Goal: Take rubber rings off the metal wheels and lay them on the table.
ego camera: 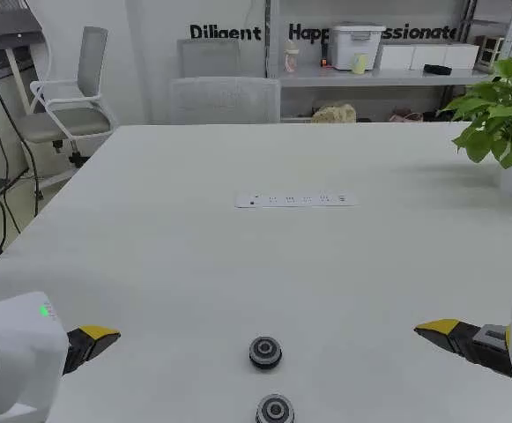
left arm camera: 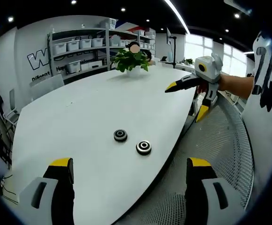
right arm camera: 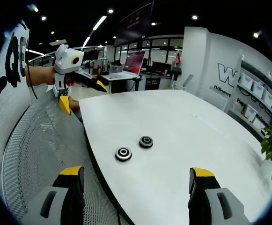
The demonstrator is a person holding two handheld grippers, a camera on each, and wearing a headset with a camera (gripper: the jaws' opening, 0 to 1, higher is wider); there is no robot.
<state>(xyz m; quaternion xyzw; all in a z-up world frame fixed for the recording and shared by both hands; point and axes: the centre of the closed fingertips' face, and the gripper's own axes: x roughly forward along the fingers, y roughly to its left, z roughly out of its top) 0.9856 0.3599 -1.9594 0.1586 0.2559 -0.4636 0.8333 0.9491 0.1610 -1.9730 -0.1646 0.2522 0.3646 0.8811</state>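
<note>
Left tongs [left arm camera: 130,163] gape; wall lettering [ego camera: 226,33] reads "Diligent".

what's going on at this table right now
A person holds a yellow-tipped two-jaw gripper in each hand at a white table. The left gripper and right gripper are both open and empty. Two small metal wheels, black rubber rings on, lie near the edge: the farther wheel and the nearer wheel, neither touched.
</note>
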